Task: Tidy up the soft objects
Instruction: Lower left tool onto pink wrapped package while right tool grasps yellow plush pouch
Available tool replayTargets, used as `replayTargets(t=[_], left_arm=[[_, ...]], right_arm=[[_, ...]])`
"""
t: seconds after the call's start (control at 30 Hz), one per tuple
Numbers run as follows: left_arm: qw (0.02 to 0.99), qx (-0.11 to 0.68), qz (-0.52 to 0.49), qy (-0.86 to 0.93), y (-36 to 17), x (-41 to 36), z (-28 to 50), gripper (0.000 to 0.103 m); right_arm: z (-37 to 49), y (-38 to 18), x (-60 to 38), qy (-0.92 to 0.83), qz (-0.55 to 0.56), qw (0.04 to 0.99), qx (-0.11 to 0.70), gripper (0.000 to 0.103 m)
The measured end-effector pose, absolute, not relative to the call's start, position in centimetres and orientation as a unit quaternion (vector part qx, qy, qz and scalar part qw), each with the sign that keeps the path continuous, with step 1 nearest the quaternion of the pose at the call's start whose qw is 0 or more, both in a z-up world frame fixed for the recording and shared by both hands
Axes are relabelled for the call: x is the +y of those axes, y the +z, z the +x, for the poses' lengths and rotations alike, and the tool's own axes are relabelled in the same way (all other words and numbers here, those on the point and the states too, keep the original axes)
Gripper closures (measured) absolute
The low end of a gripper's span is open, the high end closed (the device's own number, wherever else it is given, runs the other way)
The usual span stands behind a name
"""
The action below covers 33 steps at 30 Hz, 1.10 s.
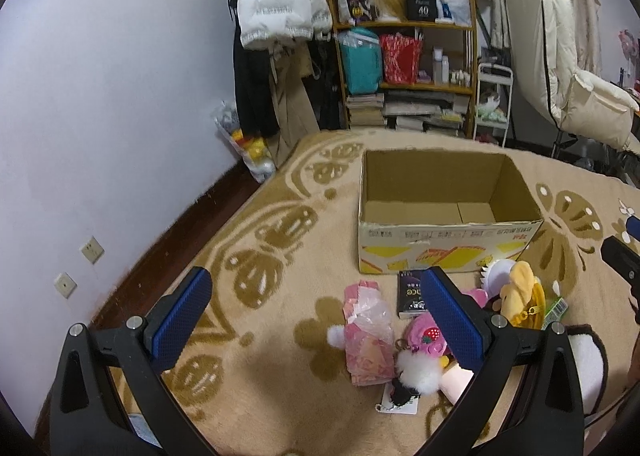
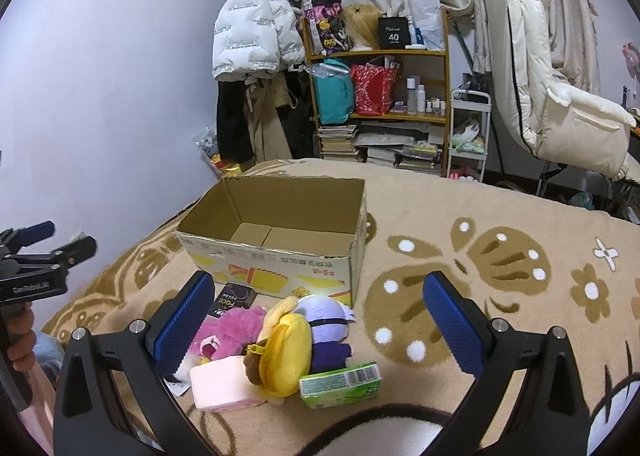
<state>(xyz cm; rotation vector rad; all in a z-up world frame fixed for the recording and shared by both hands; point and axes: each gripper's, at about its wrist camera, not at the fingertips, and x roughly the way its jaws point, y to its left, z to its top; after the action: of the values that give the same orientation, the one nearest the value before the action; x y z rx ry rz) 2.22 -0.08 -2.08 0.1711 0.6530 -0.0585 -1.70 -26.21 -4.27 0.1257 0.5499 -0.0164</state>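
Observation:
An empty cardboard box [image 1: 448, 212] [image 2: 276, 252] stands open on the beige patterned blanket. In front of it lies a heap of soft things: a yellow plush [image 2: 286, 352] [image 1: 520, 296], a pink plush [image 2: 228, 332], a purple-and-white plush [image 2: 324, 324], a pink soft block [image 2: 220, 382], a pink wrapped packet [image 1: 368, 336] and a white pompom charm [image 1: 418, 370]. My left gripper [image 1: 314, 296] hangs open above the pink packet. Over the plush heap my right gripper [image 2: 320, 300] is open, with nothing between its fingers.
A black card box [image 1: 410, 294] [image 2: 234, 298] and a green tissue pack [image 2: 340, 384] lie among the toys. Behind the bed stand a cluttered wooden shelf [image 1: 404, 56], hanging coats [image 2: 256, 24], a white cart [image 2: 468, 132] and a cream chair [image 2: 560, 96]. A wall runs along the left.

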Motion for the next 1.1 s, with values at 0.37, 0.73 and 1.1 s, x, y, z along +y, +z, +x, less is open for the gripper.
replayTargets(t=[0.37, 0.73, 1.1], left_arm=[[0.922, 0.379, 0.068, -0.039, -4.4, -0.6, 6.5, 0.0], [0.896, 0.44, 0.041, -0.033, -7.3, -0.1, 11.5, 0.0], [0.873, 0.486, 0.037, -0.031, -10.9, -0.8, 14.6, 0.0]], right_arm=[[1.0, -6.2, -24.4, 0.02, 0.044, 0.949, 0.313, 0.0], [5.2, -8.5, -24.5, 0.031, 0.049, 0.93, 0.363, 0.0], [7.2, -11.2, -25.3, 0.031, 0.064, 0.912, 0.403, 0.0]])
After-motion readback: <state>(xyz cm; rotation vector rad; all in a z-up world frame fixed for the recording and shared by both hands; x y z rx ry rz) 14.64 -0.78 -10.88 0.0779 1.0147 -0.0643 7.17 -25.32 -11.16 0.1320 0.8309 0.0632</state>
